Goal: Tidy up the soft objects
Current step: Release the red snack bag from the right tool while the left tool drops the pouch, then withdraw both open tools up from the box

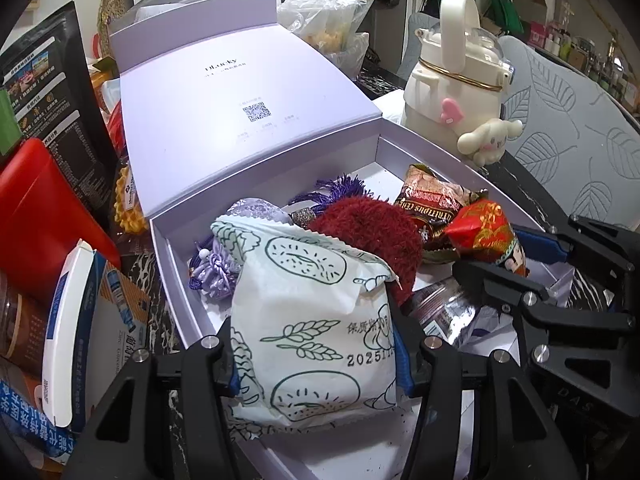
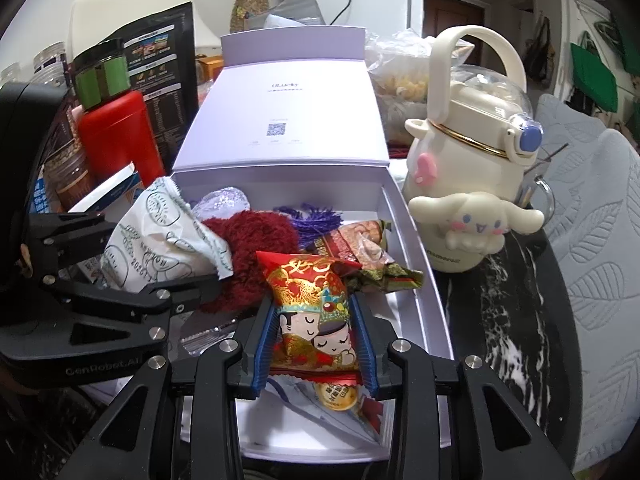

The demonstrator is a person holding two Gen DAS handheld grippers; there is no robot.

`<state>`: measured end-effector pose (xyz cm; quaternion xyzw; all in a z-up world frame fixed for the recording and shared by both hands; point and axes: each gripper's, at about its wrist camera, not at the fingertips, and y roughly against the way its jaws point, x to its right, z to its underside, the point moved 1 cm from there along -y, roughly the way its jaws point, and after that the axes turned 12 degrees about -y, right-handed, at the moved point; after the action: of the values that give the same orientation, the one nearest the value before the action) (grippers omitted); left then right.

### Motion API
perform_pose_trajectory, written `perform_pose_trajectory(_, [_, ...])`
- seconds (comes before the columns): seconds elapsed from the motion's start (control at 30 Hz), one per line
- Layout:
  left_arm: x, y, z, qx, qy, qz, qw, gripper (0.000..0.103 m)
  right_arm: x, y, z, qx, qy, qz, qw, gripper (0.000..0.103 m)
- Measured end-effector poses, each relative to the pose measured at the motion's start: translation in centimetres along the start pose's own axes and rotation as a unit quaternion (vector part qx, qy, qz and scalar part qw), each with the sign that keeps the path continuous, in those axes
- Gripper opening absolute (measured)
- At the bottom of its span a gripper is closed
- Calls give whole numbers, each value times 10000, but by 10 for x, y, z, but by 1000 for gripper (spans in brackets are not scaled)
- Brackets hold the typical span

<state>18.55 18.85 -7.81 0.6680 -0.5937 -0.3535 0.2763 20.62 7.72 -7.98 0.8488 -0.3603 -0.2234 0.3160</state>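
I hold two grippers over one open lavender gift box point(image 1: 256, 128). My left gripper point(image 1: 316, 364) is clamped on one white snack packet point(image 1: 312, 320) printed with green wheat and bun outlines, puffy and crinkled. My right gripper point(image 2: 316, 344) is clamped on one red-and-gold candy pouch point(image 2: 312, 308) showing two cartoon figures. Inside the box lie one dark red fuzzy item point(image 1: 368, 228), one brown snack bag point(image 1: 432, 200) and purple tassels point(image 1: 344, 190).
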Motion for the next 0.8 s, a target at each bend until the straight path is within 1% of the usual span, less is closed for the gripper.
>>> perform_pose_trajectory(0.1, [2,5,2,29,6,41,10000,54,1,1,-1,-28,-33,-5,10000,36])
perform_pose_trajectory(0.13, [2,7,2,38,16,62,10000,54,1,2,-1,-37,-40,-2,10000,38])
perform_pose_trajectory(0.17, [3,9,2,45,19,70,10000,54,1,2,-1,-45,-49,5,10000,43])
perform_pose_trajectory(0.2, [3,12,2,50,19,75,10000,54,2,3,-1,-49,-65,18,10000,45])
perform_pose_trajectory(0.3, [4,17,1,44,14,106,9999,54,2,6,1,-88,-99,32,9999,51])
perform_pose_trajectory(0.43, [7,19,2,-50,-38,-33,10000,63,5,8,4,-136,-152,101,9997,51])
perform_pose_trajectory(0.5, [9,21,2,-32,-86,-111,9999,63,5,11,5,-117,-167,137,9997,51])
perform_pose_trajectory(0.7, [11,30,2,15,-99,-88,9999,63,5,23,6,-62,-165,202,9996,52])
perform_pose_trajectory(0.8, [12,37,1,55,-108,-178,9998,63,4,30,6,-15,-135,232,9996,52])
